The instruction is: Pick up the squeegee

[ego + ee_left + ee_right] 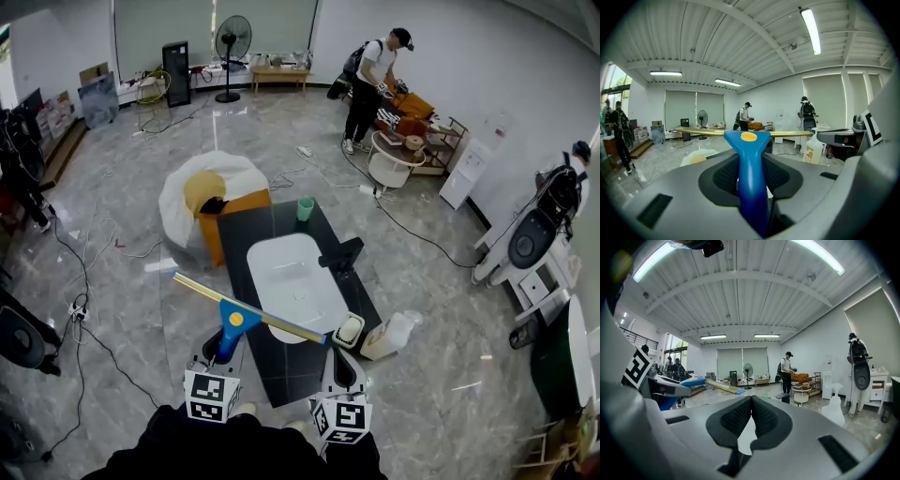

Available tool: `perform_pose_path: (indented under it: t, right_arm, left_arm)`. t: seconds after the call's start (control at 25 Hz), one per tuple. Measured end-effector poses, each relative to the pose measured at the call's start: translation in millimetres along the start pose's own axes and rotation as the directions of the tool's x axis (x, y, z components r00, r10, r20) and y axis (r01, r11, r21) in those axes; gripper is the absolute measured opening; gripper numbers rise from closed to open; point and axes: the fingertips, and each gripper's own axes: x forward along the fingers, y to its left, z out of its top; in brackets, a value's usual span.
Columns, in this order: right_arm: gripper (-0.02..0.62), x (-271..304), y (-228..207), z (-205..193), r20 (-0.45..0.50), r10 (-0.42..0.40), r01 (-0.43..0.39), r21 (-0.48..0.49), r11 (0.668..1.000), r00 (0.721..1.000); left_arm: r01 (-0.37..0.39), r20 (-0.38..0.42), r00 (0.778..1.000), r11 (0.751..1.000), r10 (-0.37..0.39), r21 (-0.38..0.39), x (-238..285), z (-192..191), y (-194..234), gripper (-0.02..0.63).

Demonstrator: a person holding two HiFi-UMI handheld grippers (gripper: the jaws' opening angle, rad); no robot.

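The grey marble floor (pixel 112 216) fills the head view, strewn with cables. At the centre stands a dark tabletop (pixel 281 361) with a white basin (pixel 286 277) set in it. A white bag (pixel 211 187) and an orange box (pixel 236 223) crowd its upper left corner.

The squeegee (pixel 246 314) is in the lower middle of the frame, its yellow blade slanting across the basin's near rim. The left gripper (pixel 223 352) has its jaws clamped on the blue handle. Just right of it the right gripper (pixel 751 408) has its jaws pressed together with nothing between them.

A white spray bottle (pixel 389 335) lies at the tabletop's lower right corner, a small dish (pixel 349 329) just beside the blade's right end. A black faucet (pixel 342 253) stands at the basin's right side, a green cup (pixel 306 208) above it.

Whether the blade touches the basin cannot be told. The handle's lower end is hidden inside the jaws, and a dark sleeve (pixel 244 450) cuts off both grippers' backs.
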Motion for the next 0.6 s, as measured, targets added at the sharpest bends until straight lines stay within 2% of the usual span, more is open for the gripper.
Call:
perform_pose_path:
  t: [0.6]
  right_arm:
    - [0.015, -1.2, -2.6, -1.4, 0.003, -0.006, 0.006, -0.001, 1.0, 1.0]
  left_arm:
    - [0.012, -0.001, 1.0, 1.0, -0.012, -0.001, 2.9, -2.4, -5.7, 0.144]
